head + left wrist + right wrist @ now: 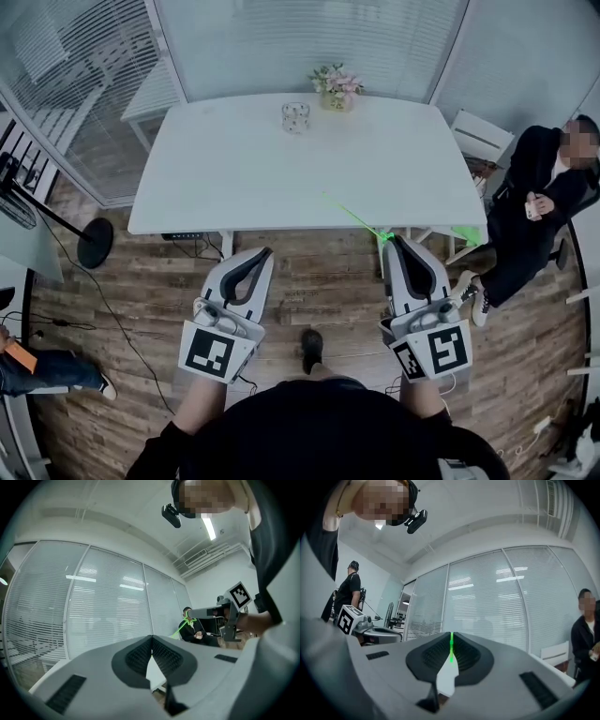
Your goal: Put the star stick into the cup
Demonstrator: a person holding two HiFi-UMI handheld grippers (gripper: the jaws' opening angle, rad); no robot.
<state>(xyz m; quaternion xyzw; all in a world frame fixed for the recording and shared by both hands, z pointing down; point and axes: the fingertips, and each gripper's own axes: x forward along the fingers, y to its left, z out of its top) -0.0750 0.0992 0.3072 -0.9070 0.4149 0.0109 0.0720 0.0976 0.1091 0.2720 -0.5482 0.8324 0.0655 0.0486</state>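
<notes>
A clear glass cup (296,117) stands near the far edge of the white table (234,178). My right gripper (392,240) is shut on the thin green star stick (354,216), which slants up-left over the table's near edge. In the right gripper view the stick (451,648) shows as a green line pinched between the dark pads of the gripper (451,637). My left gripper (265,253) hovers over the floor in front of the table; in its own view the jaws (152,640) meet with nothing between them. The right gripper (206,612) with the stick (180,629) also appears there.
A pot of flowers (336,89) stands just right of the cup. A person in black (534,211) sits at the right beside a white chair (480,136). A fan stand (94,242) and cables lie at the left. Glass walls with blinds surround the table.
</notes>
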